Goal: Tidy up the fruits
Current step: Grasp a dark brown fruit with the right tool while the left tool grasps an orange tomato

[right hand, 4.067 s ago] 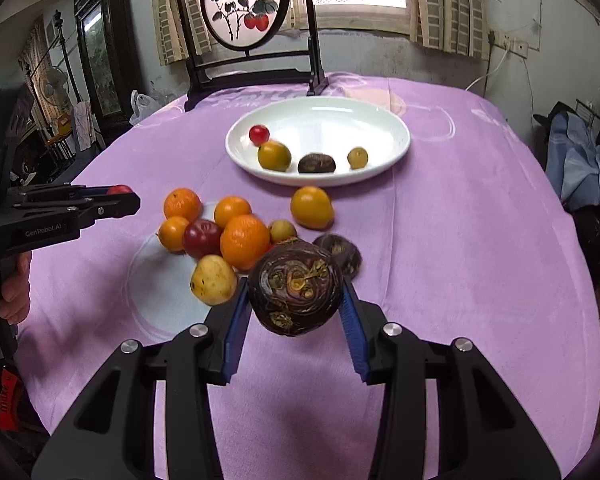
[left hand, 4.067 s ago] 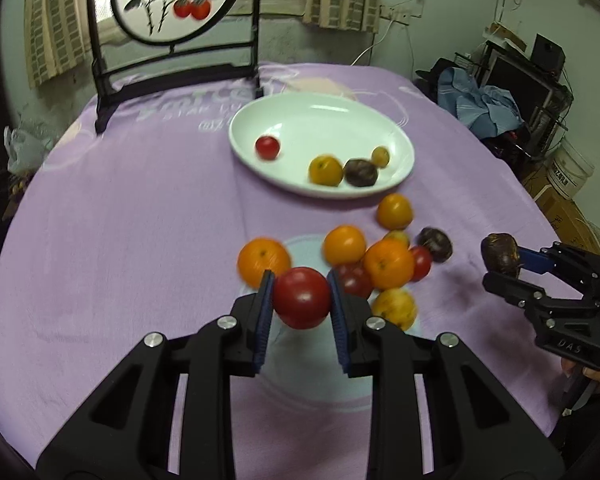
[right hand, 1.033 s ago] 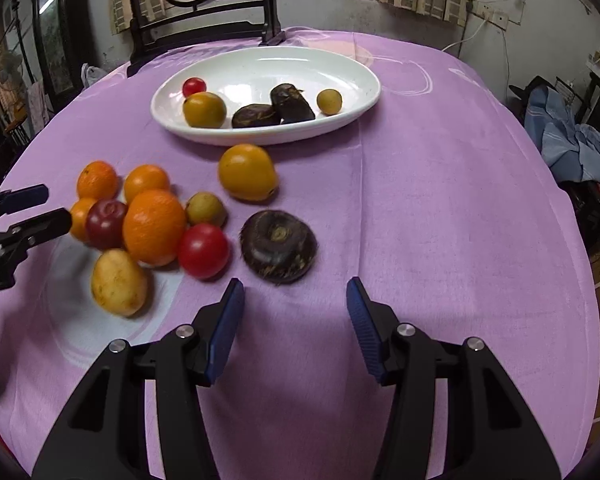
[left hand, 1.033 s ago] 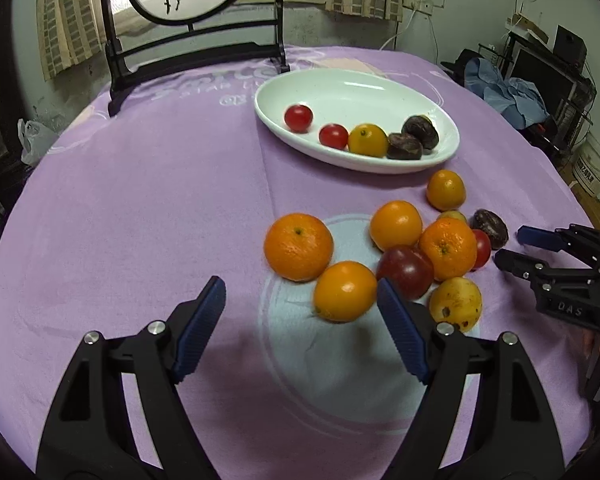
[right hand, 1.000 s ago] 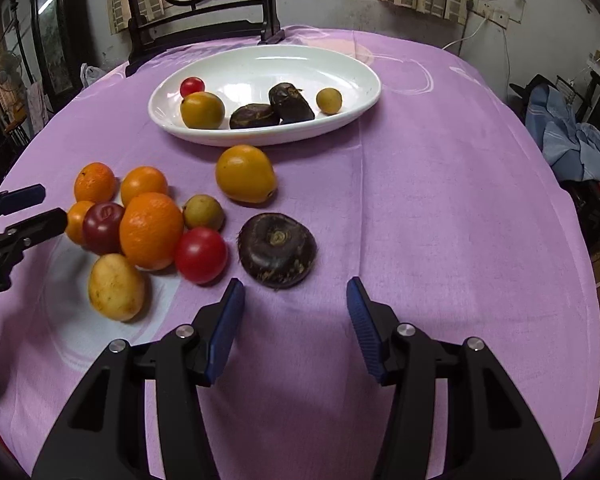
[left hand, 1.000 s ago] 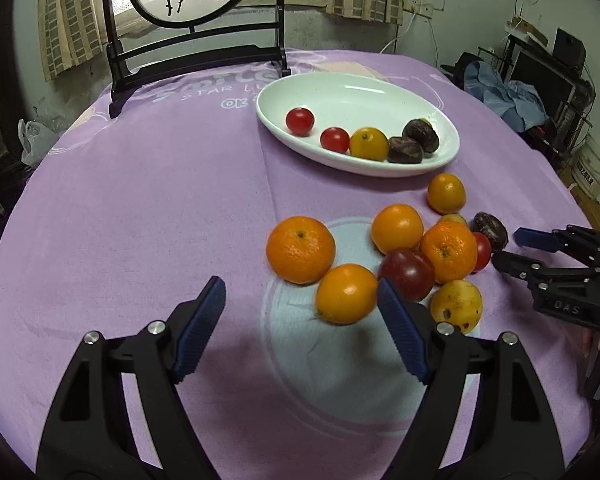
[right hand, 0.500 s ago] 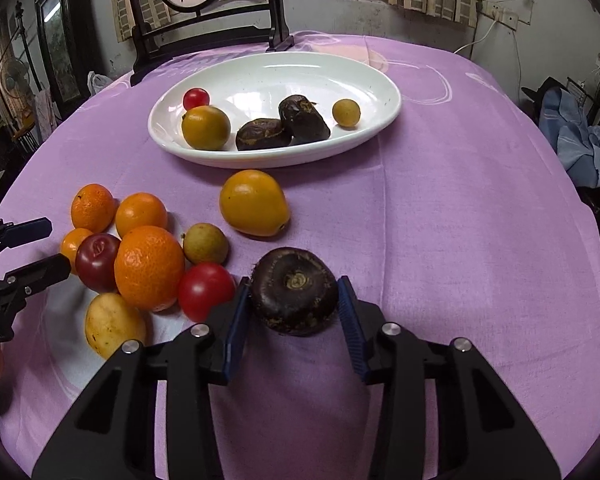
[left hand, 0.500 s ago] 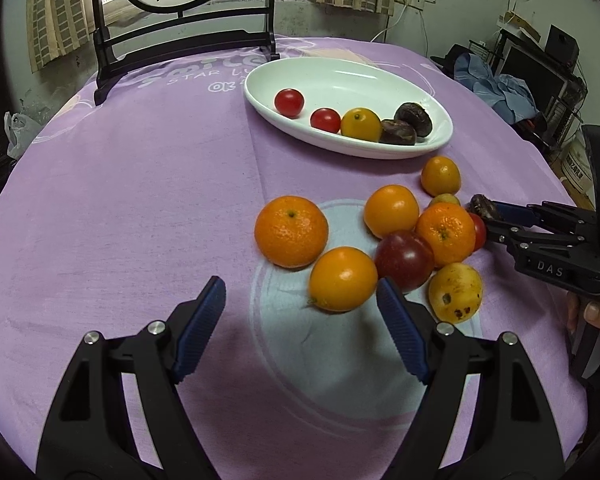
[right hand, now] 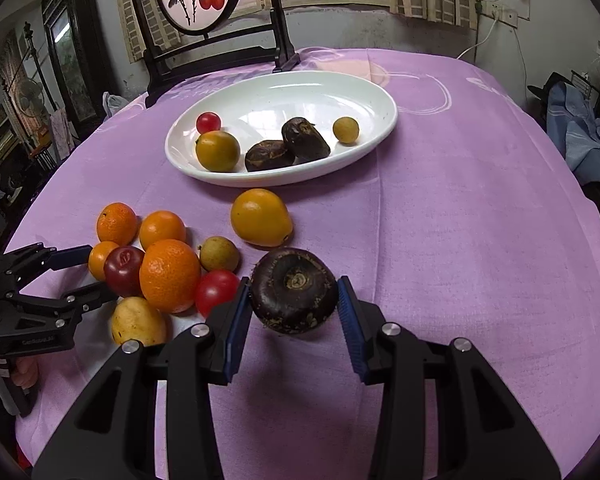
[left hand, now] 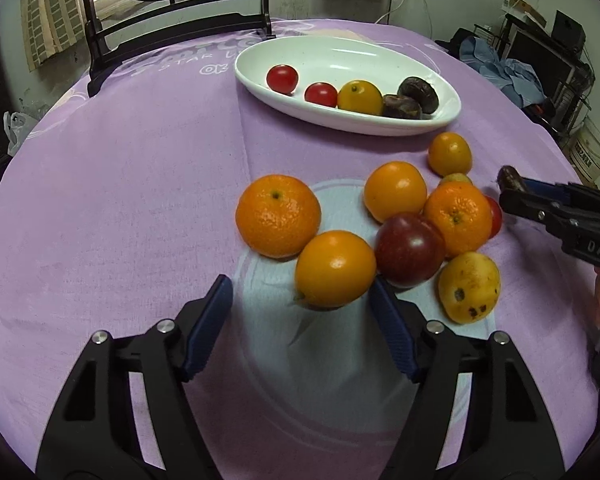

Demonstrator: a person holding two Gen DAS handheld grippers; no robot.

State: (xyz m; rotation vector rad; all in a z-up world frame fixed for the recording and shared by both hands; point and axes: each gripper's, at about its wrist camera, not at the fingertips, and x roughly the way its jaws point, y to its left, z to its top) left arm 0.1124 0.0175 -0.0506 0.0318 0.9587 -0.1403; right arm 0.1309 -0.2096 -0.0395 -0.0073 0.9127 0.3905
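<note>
Two grippers work a purple-clothed table (right hand: 460, 208) of loose fruit. The right gripper (right hand: 293, 312) has its blue pads against either side of a dark water chestnut (right hand: 294, 290), which seems just off the cloth; the left gripper (left hand: 302, 316) stands wide open around a small orange (left hand: 335, 268), one pad near its right flank, nothing gripped.

To finish well, the right hand should probably carry the chestnut level and set it down in a bare part of the white oval dish (right hand: 380, 136), beside the other two rather than on top of them. The left should center the orange between its pads before closing, clear of the dark red plum (left hand: 410, 249) touching it.

In the dish: two cherry tomatoes, one yellow-orange citrus, two water chestnuts, one small yellow fruit. On the cloth: five orange citrus, one plum, one red tomato, one yellow spotted fruit, one small greenish fruit.
</note>
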